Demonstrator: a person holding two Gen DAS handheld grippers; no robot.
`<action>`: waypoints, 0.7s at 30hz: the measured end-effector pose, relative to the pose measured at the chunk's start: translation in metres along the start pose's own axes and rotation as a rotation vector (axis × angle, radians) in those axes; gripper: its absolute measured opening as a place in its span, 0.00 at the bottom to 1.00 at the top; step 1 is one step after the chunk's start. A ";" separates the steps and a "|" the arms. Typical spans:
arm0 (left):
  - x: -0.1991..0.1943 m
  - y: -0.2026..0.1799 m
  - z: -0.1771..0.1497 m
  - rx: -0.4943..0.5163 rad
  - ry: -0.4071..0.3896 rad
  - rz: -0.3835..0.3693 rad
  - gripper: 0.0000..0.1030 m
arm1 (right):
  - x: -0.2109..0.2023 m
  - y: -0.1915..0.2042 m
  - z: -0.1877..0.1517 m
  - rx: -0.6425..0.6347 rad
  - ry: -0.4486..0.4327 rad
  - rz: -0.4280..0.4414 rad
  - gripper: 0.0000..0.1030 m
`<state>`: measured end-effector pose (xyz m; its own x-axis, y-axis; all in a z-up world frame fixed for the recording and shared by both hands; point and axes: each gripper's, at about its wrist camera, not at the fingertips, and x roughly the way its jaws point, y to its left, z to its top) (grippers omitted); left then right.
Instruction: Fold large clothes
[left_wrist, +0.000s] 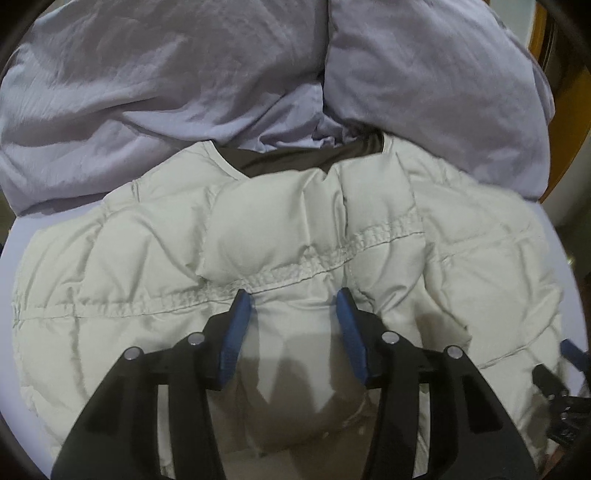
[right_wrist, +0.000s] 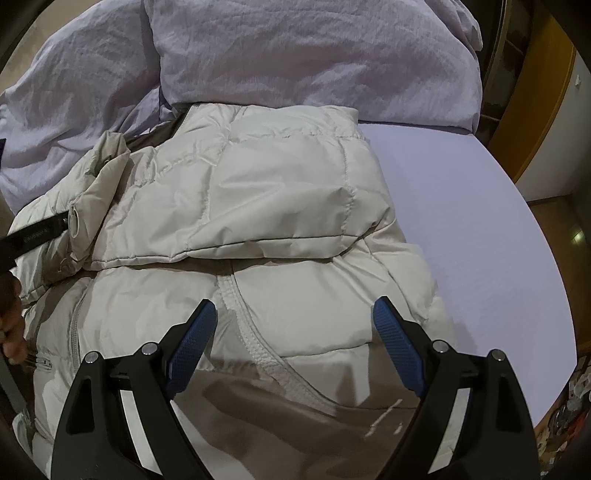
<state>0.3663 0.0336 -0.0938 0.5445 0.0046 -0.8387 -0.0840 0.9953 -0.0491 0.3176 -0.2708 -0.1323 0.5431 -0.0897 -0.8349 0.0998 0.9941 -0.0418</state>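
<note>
Lying across a pale lilac bed sheet (right_wrist: 461, 206) is a cream quilted puffer jacket (left_wrist: 295, 229), already partly folded, with a rumpled lilac duvet (left_wrist: 147, 92) bunched just behind it. On the left, the left gripper (left_wrist: 293, 302) is hovering low over a stitched elastic seam (left_wrist: 314, 264), its blue-padded fingers (left_wrist: 236, 325) standing partly apart with a puffed panel showing between them; the pads are not pressing on the cloth, so nothing is being gripped. The judgement is that it is lining up to pinch that ridge for the next fold. Moving right, the right gripper (right_wrist: 295, 314) is waiting with its jaws spread wide over the zip line (right_wrist: 251, 332), empty, clear of the fabric, apparently leaving the bundle undisturbed. One padded section (right_wrist: 258, 177) is sitting doubled over the body, its free edge facing the gripper. The jacket's long axis is running side to side in the left view, with the dark-lined collar opening (left_wrist: 288, 162) pointing away toward the duvet. A person's hand (right_wrist: 9, 317) is showing at the far left edge of the right view.
</note>
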 end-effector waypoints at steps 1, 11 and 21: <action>0.003 0.000 -0.001 0.002 0.003 0.005 0.47 | 0.001 0.000 0.000 0.002 0.002 -0.001 0.88; 0.009 0.000 0.000 0.011 0.015 0.011 0.47 | 0.002 0.003 0.002 0.008 0.003 -0.012 0.89; -0.039 0.025 -0.029 -0.021 -0.035 -0.023 0.61 | -0.014 0.009 -0.006 -0.024 -0.020 -0.009 0.89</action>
<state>0.3187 0.0558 -0.0782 0.5752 -0.0147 -0.8179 -0.0884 0.9929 -0.0800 0.3054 -0.2597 -0.1241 0.5585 -0.0993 -0.8235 0.0846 0.9944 -0.0626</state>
